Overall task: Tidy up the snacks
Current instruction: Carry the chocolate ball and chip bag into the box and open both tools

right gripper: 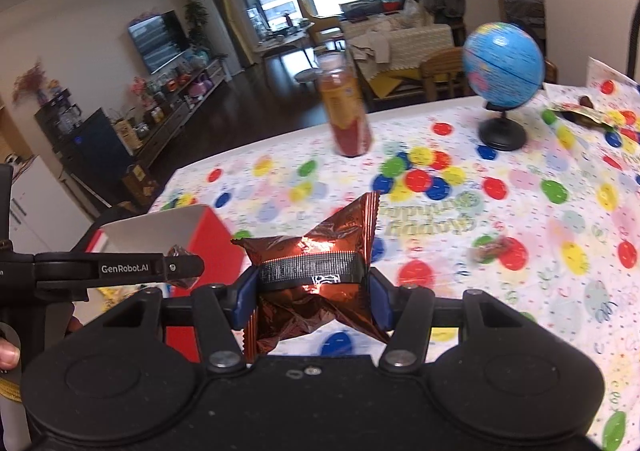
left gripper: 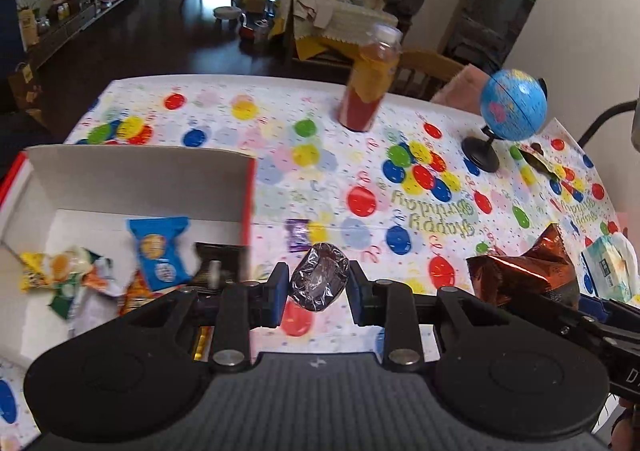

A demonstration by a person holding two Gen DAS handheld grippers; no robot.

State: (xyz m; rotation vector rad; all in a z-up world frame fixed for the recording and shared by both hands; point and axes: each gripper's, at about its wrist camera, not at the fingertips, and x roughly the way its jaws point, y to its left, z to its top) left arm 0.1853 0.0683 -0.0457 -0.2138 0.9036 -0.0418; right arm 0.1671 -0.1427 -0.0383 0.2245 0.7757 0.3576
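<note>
One dark cellophane-wrapped sweet (left gripper: 319, 277) is being pinched between the left gripper (left gripper: 319, 283)'s blue pads, hanging above the balloon-print tablecloth (left gripper: 360, 155) just right of the white box (left gripper: 132, 175), which is holding roughly six wrapped snacks (left gripper: 160, 251), the blur making the count uncertain. One copper foil packet (right gripper: 316, 283) is being clamped crosswise by the right gripper (right gripper: 314, 293), both grippers tilting downward side by side. One bottle (right gripper: 346, 107) and one globe (right gripper: 502, 65) are standing farther back, a living room lying beyond.
</note>
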